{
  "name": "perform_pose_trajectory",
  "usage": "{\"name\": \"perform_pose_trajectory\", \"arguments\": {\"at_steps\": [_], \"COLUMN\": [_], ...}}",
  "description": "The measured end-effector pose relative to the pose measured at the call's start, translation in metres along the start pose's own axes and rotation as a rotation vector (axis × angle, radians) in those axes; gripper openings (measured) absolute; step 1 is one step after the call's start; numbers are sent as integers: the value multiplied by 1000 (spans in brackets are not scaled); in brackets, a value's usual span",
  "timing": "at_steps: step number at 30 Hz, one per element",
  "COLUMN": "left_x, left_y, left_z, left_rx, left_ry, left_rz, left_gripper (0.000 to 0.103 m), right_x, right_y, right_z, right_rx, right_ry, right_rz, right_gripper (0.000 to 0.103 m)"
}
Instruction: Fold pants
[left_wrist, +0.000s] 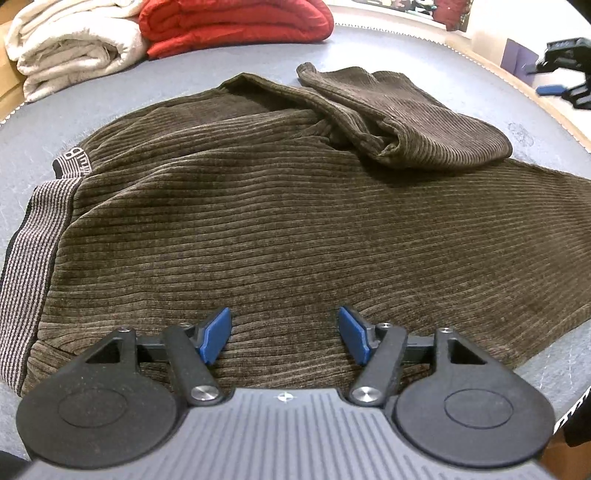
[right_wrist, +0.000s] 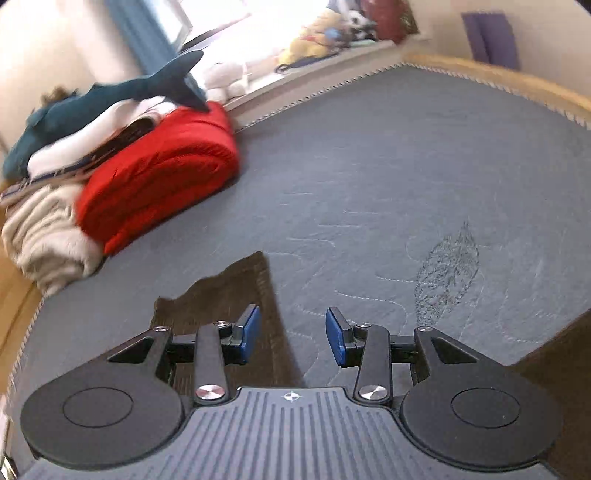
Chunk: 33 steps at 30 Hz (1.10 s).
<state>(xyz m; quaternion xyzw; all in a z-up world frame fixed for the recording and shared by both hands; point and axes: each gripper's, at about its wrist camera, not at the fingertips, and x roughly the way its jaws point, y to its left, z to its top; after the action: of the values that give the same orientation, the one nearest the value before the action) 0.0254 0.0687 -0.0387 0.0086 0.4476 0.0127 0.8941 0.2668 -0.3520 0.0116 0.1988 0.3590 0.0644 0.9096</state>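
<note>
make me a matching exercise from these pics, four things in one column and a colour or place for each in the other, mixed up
Things:
1. ribbed corduroy pants
2. folded quilted blanket
3. plush shark toy
4. rolled fluffy blanket

Descriptions:
A. cream white
B. on top of the pile
C. dark brown
D. bright red

Pairs: 1-C, 2-D, 3-B, 4-A

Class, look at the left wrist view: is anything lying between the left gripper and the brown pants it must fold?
Nothing visible does. The left gripper hangs directly over the pants, jaws apart and empty; the folded red blanket lies well beyond.
</note>
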Motion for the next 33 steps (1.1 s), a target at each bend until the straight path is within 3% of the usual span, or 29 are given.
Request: {"name": "perform_pose_trajectory", "arguments": {"at_steps": [2, 8, 16, 22, 23, 24, 25, 29, 33], "left_x": [0, 0, -1, 1, 1, 2, 2, 3, 7], "left_y": [0, -3, -7, -10, -10, -10, -10, -10, -6], "left_z": [-1, -3, -3, 1, 2, 3, 3, 7, 21], "left_rx": [-1, -7, -36, -42, -41, -41, -42, -41, -50], "left_ry": [-6, -13, -15, 6, 9, 12, 14, 32, 95], "left_rz": [4, 19, 54, 74, 75, 74, 74, 79, 67], "left_gripper": [71, 71, 72, 72, 72, 72, 72, 72, 73], "right_x": [21, 83, 164, 198, 201, 204, 207, 203, 167], "right_y": [-10, -25, -15, -4, -1, 1, 2, -1, -11], "right_z": [-3, -7, -15, -10, -10, -10, -10, -5, 20], "right_rx": [51, 135, 110, 126, 112, 100, 99, 115, 151], "right_ry": [41, 152, 275, 275, 277, 274, 279, 278, 189], "right_rz": [-6, 86, 160, 259, 271, 280, 287, 329, 388], "right_gripper": [40, 40, 40, 39, 39, 31, 13, 12, 11]}}
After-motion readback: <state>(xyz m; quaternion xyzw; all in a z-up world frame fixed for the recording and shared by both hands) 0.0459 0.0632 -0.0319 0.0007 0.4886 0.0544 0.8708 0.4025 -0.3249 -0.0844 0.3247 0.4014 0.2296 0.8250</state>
